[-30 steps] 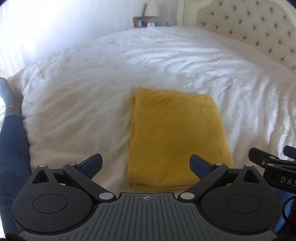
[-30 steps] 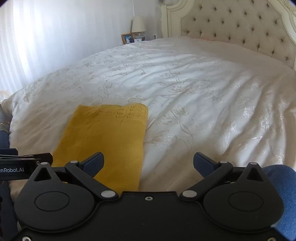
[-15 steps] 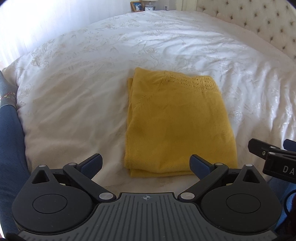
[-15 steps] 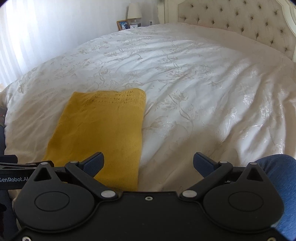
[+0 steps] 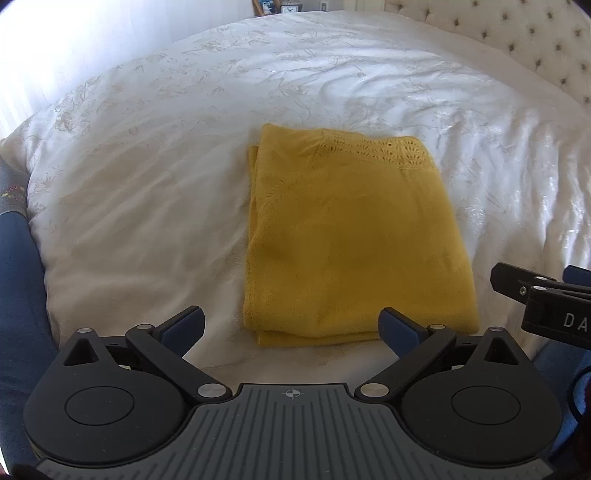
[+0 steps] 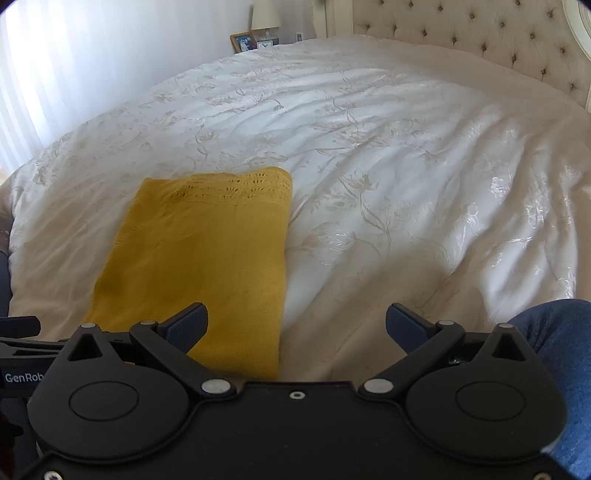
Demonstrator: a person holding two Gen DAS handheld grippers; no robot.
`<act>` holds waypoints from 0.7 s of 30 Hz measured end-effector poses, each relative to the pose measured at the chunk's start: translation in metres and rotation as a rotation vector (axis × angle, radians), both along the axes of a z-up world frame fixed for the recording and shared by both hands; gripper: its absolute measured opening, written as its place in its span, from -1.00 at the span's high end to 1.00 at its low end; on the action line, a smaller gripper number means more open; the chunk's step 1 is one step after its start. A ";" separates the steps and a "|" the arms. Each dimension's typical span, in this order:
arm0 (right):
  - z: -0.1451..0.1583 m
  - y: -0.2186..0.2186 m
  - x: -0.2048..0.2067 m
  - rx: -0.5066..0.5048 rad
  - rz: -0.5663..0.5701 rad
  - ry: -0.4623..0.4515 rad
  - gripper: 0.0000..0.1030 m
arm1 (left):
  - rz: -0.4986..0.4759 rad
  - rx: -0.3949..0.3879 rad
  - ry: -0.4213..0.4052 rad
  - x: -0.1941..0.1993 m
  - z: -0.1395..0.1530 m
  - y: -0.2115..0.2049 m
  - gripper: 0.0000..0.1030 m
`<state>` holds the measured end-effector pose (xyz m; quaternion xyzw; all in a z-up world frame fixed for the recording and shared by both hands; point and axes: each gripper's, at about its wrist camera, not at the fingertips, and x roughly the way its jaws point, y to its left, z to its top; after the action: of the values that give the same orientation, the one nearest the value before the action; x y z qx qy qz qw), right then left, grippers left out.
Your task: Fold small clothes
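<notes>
White embroidered bedspread [image 5: 184, 177] bears folded yellow knit [image 5: 354, 240].

Right gripper [image 6: 296, 325]: black, blue-padded fingers [image 6: 188, 325] spread wide, nothing between them, held above the near edge of the bed.

Garment [image 6: 199, 266]: yellow knit, folded into a neat rectangle, lying flat on the bedspread [image 6: 388, 155]; openwork band along its far edge; near end hidden behind the gripper's left finger.

Bedspread: white, floral-embroidered, wrinkled.

Headboard [image 6: 480, 40]: cream, button-tufted, upper right.

Lamp [image 6: 265, 16] and photo frame [image 6: 243, 41]: on a far bedside stand.

Left gripper [image 6: 18, 347]: black part at the left edge, lettering "GenRob"; jaw state hidden.

Jeans [image 6: 561, 354]: blue denim, lower right.
</notes>
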<state>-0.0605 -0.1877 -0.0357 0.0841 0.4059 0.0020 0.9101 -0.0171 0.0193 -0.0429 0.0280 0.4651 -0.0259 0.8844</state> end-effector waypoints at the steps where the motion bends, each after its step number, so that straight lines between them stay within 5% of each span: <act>1: 0.000 0.000 0.001 0.002 -0.001 0.002 -0.98 | 0.000 -0.001 0.001 0.000 0.000 0.000 -0.98; 21: -0.005 0.000 0.010 0.020 0.002 0.031 -0.98 | -0.016 0.007 0.024 0.008 -0.005 -0.004 -0.98</act>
<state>-0.0503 -0.1881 -0.0412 0.0928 0.4201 0.0057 0.9027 -0.0088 0.0154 -0.0474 0.0348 0.4755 -0.0317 0.8784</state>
